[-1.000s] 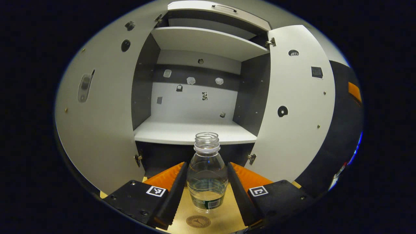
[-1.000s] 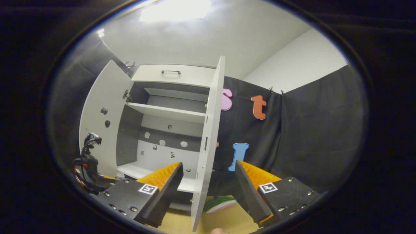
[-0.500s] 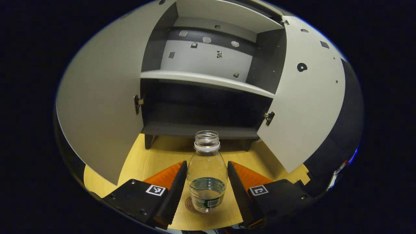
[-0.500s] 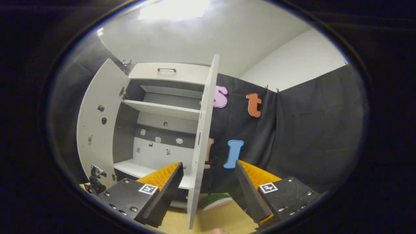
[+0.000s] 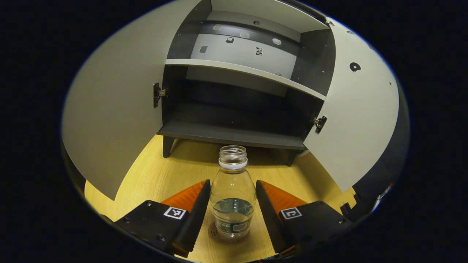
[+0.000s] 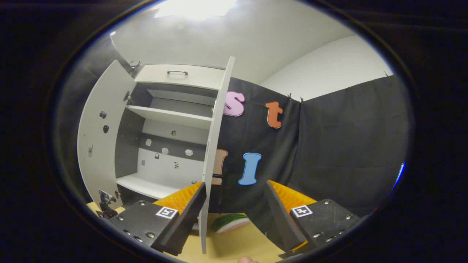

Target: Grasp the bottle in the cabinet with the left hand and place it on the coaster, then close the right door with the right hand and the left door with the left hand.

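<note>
Coaster (image 5: 229,233) mostly under bottle (image 5: 233,197)

the bottle (image 5: 233,193) was clear with a white neck ring and a dark green label. the coaster (image 5: 215,235) was brown. the table (image 5: 164,175) was pale yellow wood grain. the cabinet (image 5: 237,106) had dark grey walls, with light grey doors (image 5: 113,109).
</note>
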`<action>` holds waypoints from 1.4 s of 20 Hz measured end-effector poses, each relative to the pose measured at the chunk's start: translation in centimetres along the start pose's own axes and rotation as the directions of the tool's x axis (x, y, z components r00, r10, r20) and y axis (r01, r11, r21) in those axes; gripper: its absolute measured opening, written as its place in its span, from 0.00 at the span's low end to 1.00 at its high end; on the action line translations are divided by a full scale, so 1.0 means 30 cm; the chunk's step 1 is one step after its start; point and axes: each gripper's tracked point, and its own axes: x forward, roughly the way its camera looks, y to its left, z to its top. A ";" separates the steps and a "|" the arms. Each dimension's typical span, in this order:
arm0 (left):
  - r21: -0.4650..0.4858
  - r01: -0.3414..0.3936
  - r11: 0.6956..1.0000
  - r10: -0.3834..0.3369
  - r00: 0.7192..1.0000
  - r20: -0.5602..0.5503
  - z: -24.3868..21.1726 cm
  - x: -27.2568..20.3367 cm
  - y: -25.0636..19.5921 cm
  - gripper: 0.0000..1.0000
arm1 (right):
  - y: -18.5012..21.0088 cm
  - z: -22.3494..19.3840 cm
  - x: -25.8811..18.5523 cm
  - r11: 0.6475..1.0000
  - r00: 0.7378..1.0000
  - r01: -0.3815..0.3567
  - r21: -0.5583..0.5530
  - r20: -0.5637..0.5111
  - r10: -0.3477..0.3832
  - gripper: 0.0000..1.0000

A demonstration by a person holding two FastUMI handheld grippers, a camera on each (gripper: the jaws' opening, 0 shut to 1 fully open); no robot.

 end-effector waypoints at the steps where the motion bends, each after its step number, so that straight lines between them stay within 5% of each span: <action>1: 0.010 -0.004 1.000 0.004 1.000 -0.003 -0.009 0.004 0.000 0.79 | -0.004 -0.005 0.002 1.000 1.000 0.004 -0.003 -0.004 -0.004 0.98; 28: 0.133 0.038 0.990 -0.034 0.999 -0.034 -0.104 -0.151 -0.061 0.79 | 0.102 -0.098 0.002 0.994 0.993 -0.090 0.057 -0.069 0.094 0.96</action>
